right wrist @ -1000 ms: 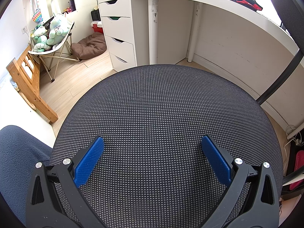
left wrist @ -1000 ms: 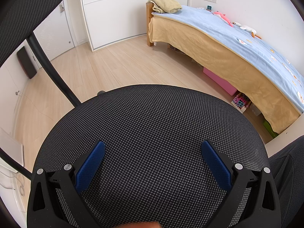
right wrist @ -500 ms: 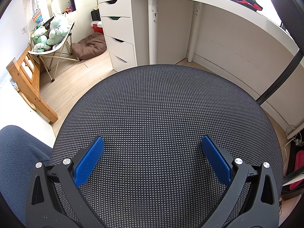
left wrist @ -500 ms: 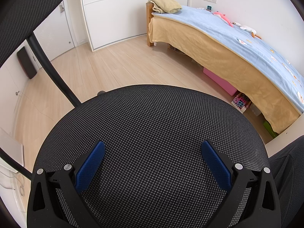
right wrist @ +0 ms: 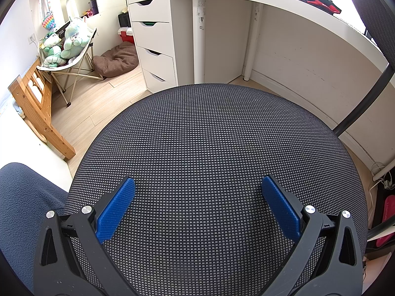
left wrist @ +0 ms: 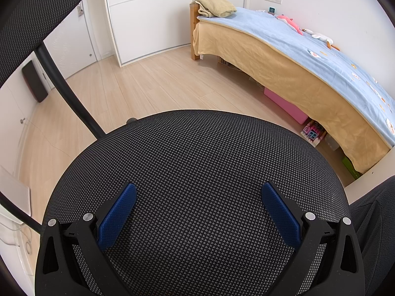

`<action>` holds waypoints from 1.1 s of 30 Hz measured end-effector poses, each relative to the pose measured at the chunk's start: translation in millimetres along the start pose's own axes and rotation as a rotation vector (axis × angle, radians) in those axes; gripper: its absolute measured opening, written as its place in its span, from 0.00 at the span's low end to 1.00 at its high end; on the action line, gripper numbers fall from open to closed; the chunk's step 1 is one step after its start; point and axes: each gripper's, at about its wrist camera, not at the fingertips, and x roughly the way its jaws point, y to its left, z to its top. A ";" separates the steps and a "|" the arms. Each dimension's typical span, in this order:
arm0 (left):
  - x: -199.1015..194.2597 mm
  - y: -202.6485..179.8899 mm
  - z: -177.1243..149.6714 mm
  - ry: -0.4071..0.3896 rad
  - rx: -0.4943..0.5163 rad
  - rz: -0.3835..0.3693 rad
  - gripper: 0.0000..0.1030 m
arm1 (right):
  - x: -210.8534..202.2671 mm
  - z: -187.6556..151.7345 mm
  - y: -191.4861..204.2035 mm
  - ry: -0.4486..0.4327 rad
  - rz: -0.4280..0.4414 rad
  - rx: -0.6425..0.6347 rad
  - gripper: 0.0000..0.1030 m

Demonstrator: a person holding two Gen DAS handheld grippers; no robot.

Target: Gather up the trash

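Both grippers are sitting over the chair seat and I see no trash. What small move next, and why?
Probably lift and pan outward. The left gripper and right gripper are open and empty over the bare chair seat; no trash shows there.

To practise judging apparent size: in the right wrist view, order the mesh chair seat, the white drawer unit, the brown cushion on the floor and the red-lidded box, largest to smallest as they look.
1. mesh chair seat, though nearness to the camera inflates it
2. white drawer unit
3. brown cushion
4. red-lidded box, partly hidden
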 end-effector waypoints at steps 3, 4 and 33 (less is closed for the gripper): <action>0.6 0.6 0.1 0.000 0.000 0.000 0.94 | 0.0 0.0 0.0 0.000 0.000 0.000 0.97; 0.6 0.5 0.3 0.000 0.000 -0.001 0.94 | 0.2 0.1 0.0 0.000 0.000 0.000 0.97; 1.0 2.4 0.6 0.002 -0.003 -0.003 0.94 | 0.2 0.1 0.0 0.000 0.000 0.000 0.97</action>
